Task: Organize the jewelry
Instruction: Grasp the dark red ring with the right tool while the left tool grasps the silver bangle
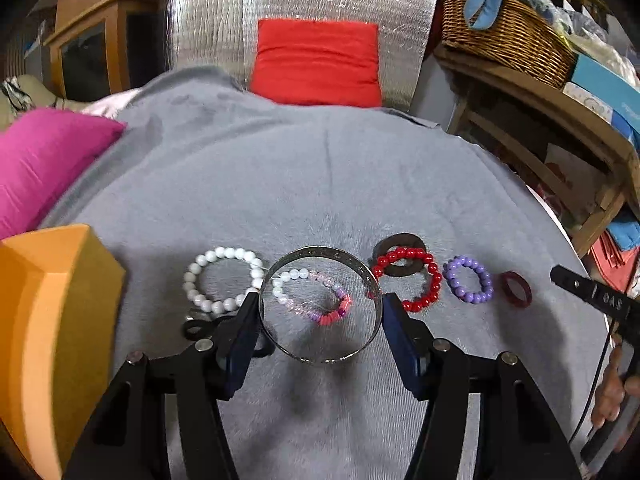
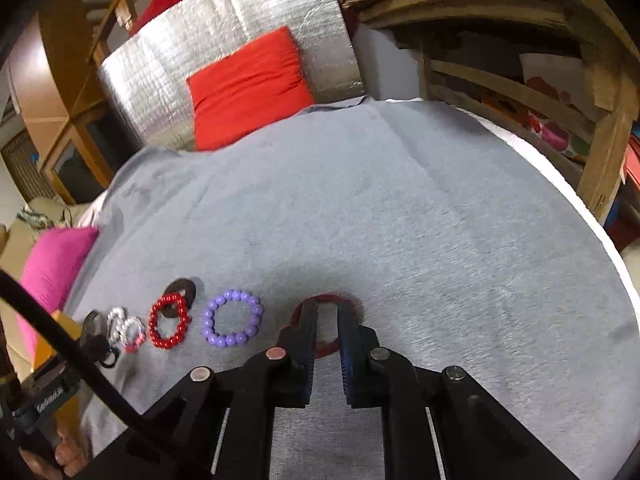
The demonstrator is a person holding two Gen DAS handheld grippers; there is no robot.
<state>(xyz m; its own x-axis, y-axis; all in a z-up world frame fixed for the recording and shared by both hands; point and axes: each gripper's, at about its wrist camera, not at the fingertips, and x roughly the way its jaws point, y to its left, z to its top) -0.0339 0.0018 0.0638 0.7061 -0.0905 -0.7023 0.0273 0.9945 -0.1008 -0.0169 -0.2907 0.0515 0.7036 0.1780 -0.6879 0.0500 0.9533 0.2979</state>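
Observation:
In the left wrist view my left gripper (image 1: 318, 300) holds a silver metal bangle (image 1: 276, 340) between its fingers, lifted above a mixed white, pink and red bead bracelet (image 1: 312, 296). A white bead bracelet (image 1: 224, 280) lies to its left, and a red bead bracelet (image 1: 412, 280) over a dark ring (image 1: 400, 246), a purple bead bracelet (image 1: 470, 280) and a dark red ring (image 1: 517, 288) to its right. In the right wrist view my right gripper (image 2: 327, 312) is narrowly open, its fingers straddling the near edge of the dark red ring (image 2: 324, 346), beside the purple bracelet (image 2: 232, 323).
An orange box (image 1: 52, 320) stands at the left on the grey cloth (image 1: 320, 184). A pink cushion (image 1: 44, 160) and a red cushion (image 1: 318, 62) lie at the back. A wooden shelf (image 1: 560, 132) with a wicker basket (image 1: 504, 32) stands at the right.

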